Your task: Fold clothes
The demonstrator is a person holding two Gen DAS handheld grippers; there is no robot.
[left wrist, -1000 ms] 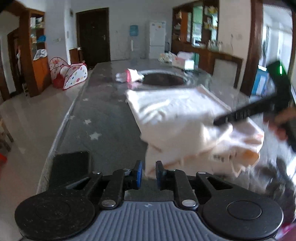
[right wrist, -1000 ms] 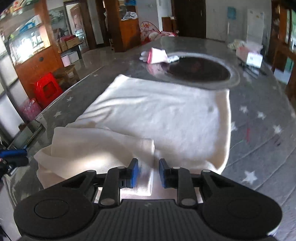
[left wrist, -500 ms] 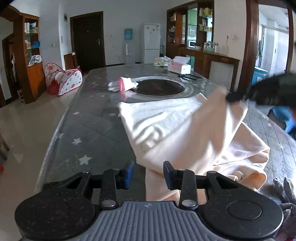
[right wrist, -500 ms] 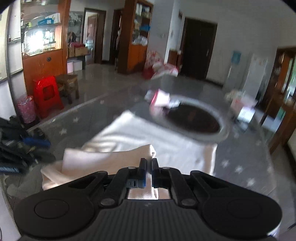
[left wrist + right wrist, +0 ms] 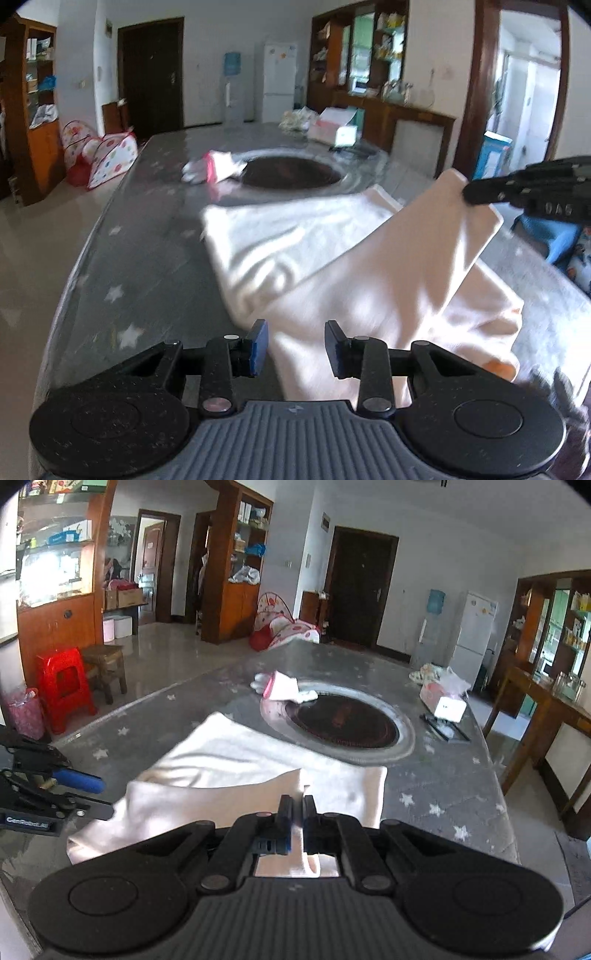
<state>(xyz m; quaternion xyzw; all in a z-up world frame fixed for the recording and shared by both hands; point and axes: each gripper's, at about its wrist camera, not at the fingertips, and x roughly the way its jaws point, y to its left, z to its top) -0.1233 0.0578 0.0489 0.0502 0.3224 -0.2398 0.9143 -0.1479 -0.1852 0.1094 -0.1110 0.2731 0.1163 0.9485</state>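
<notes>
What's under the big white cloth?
The grey starry table shows all around the white cloth. The right gripper lifts one corner, and only more cloth shows below. Whatever lies under the flat part is covered.

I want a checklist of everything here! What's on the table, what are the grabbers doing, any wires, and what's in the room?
Surface: grey table with white stars and a dark round inset.
Job's things: cream garment spread on the table, one corner lifted.
Clutter: pink-and-white cloth by the inset; tissue box; bag at the far end.
Grippers: left gripper open over the garment's near edge; right gripper shut on the lifted corner.
Cables: nothing seen.
Surroundings: fridge, dark door, red stool, wooden shelves.
</notes>
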